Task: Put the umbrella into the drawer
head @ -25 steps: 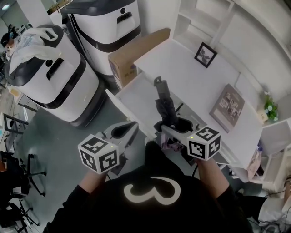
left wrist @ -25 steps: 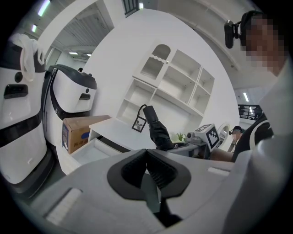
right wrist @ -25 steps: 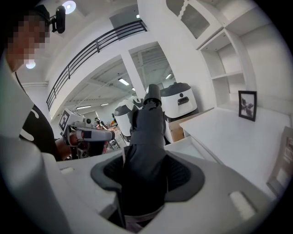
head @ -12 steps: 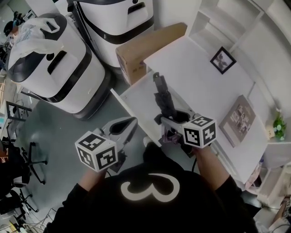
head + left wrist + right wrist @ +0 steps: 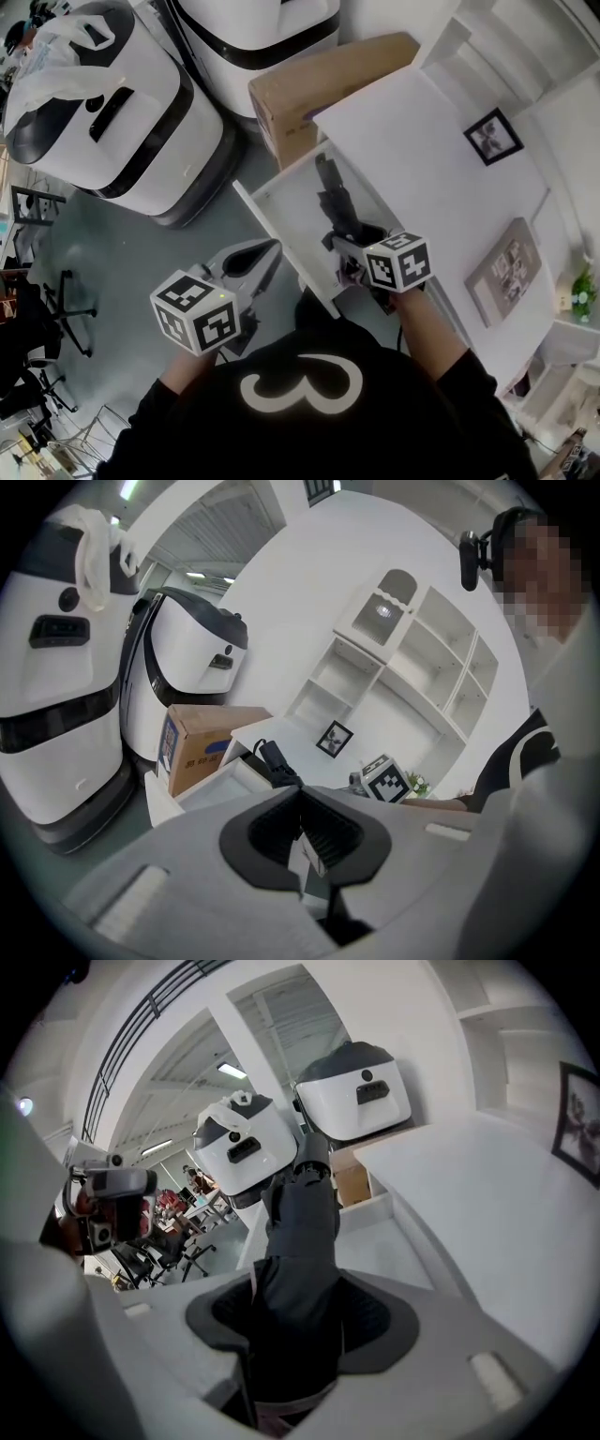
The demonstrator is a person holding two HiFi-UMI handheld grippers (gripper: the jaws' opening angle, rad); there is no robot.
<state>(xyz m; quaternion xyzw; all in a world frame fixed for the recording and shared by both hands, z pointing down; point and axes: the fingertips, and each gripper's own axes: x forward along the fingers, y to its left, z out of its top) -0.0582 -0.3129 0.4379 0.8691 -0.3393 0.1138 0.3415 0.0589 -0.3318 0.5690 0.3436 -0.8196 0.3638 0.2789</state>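
A black folded umbrella [image 5: 336, 208] points away from me over the open white drawer [image 5: 281, 208], handle end farthest. My right gripper [image 5: 349, 246] is shut on the umbrella's near end; the dark fabric [image 5: 300, 1241] fills the gap between its pads, and the drawer's inside [image 5: 380, 1246] lies below. My left gripper [image 5: 265, 260] hangs to the left of the drawer's front corner, jaws together and holding nothing. The left gripper view looks across its closed jaws [image 5: 302, 803] at the drawer [image 5: 192, 794], the umbrella [image 5: 277, 764] and the right gripper's marker cube [image 5: 384, 780].
The drawer juts out of a white desk [image 5: 422, 159] that carries a framed picture [image 5: 494, 134] and a book [image 5: 511, 267]. A cardboard box [image 5: 309, 89] stands behind the drawer. Two large white machines [image 5: 103, 103] stand on the grey floor at the left, beside office chairs [image 5: 37, 309].
My right gripper has sunk with the umbrella, from above the drawer's front edge to low over its inside. The left gripper has shifted a little, still beside the drawer.
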